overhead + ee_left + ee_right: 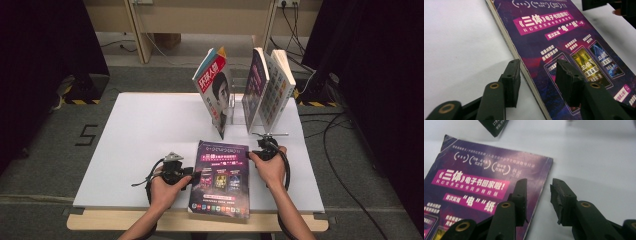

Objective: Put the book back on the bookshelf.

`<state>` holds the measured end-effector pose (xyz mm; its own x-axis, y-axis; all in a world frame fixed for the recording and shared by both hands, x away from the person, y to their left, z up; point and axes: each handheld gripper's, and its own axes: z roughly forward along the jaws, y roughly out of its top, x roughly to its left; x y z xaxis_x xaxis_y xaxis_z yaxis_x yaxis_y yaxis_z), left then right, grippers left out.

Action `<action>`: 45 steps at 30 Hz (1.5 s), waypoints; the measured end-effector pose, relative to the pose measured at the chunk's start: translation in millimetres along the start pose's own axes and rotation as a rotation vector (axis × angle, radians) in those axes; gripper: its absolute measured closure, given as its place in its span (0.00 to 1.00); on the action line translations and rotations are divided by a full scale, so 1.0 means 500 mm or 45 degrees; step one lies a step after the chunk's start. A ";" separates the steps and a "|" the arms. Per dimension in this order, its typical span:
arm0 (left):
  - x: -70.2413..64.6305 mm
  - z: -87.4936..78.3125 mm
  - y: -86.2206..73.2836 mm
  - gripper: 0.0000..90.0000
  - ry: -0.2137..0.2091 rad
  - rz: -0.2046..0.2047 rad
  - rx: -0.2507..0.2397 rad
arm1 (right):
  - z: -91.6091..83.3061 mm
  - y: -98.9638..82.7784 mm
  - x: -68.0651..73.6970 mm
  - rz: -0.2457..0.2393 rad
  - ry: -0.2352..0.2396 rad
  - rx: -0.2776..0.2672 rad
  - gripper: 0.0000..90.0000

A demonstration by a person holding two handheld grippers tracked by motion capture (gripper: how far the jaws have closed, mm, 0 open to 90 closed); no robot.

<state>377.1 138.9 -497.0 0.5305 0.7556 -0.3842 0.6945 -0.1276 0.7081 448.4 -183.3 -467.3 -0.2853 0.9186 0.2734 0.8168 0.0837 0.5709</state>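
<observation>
A purple magazine lies flat, cover up, near the front edge of the white table. My left gripper is at its left edge, about halfway down. In the left gripper view the magazine has its spine edge between the spread jaws of that gripper: one jaw over the table, the other above the cover, neither pressing. My right gripper is at the magazine's far right corner. In the right gripper view it straddles the right edge of the magazine, open, with nothing gripped.
At the back of the table a red-and-blue magazine leans upright on a clear stand. Two more books lean to its right. The left half of the table is bare white. A wooden strip runs along the front.
</observation>
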 end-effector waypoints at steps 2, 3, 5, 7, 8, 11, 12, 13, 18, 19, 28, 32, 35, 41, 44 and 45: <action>-0.003 0.001 0.000 0.63 0.002 0.007 0.008 | 0.008 0.008 -0.001 0.004 0.000 -0.001 0.72; -0.004 0.001 0.001 0.63 0.005 0.011 0.011 | 0.011 0.012 -0.001 0.009 0.001 -0.001 0.72; -0.004 0.001 0.001 0.63 0.009 0.011 0.013 | 0.019 0.020 -0.005 0.014 0.000 0.006 0.71; -0.004 0.001 0.002 0.64 0.009 0.022 0.018 | 0.027 0.027 -0.007 0.037 -0.003 0.014 0.70; -0.005 0.001 0.002 0.64 0.016 0.029 0.015 | 0.030 0.030 -0.012 0.017 -0.011 0.012 0.70; -0.007 0.002 0.002 0.64 0.022 0.042 0.021 | 0.039 0.040 -0.017 0.047 -0.001 0.012 0.69; -0.008 0.002 0.002 0.65 0.026 0.039 0.019 | 0.041 0.044 -0.020 0.029 -0.007 0.004 0.69; -0.008 0.002 0.002 0.65 0.028 0.042 0.020 | 0.043 0.048 -0.021 0.034 -0.009 0.004 0.69; -0.007 0.002 0.002 0.67 0.033 0.050 0.020 | 0.054 0.060 -0.019 0.012 -0.009 0.009 0.69; -0.008 0.002 0.002 0.67 0.035 0.051 0.019 | 0.055 0.062 -0.016 0.032 0.001 0.013 0.69; -0.010 0.003 0.001 0.67 0.044 0.066 0.020 | 0.064 0.063 -0.007 0.015 -0.002 -0.003 0.69; -0.010 0.002 0.001 0.68 0.050 0.079 0.025 | 0.063 0.060 -0.005 0.017 -0.007 -0.014 0.69; -0.010 0.002 0.001 0.69 0.053 0.079 0.027 | 0.064 0.058 -0.010 0.032 0.004 -0.021 0.71; -0.012 0.003 0.001 0.70 0.064 0.085 0.026 | 0.061 0.055 -0.015 0.071 0.036 -0.025 0.71; -0.011 0.003 0.002 0.71 0.066 0.083 0.035 | 0.060 0.053 -0.021 0.071 0.050 -0.029 0.72; -0.011 0.003 0.003 0.71 0.066 0.082 0.037 | 0.057 0.052 -0.022 0.085 0.065 -0.022 0.72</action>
<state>375.9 133.7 -494.8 0.5495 0.7773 -0.3065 0.6737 -0.1952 0.7128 487.0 -179.9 -477.7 -0.2561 0.9011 0.3499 0.8260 0.0159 0.5635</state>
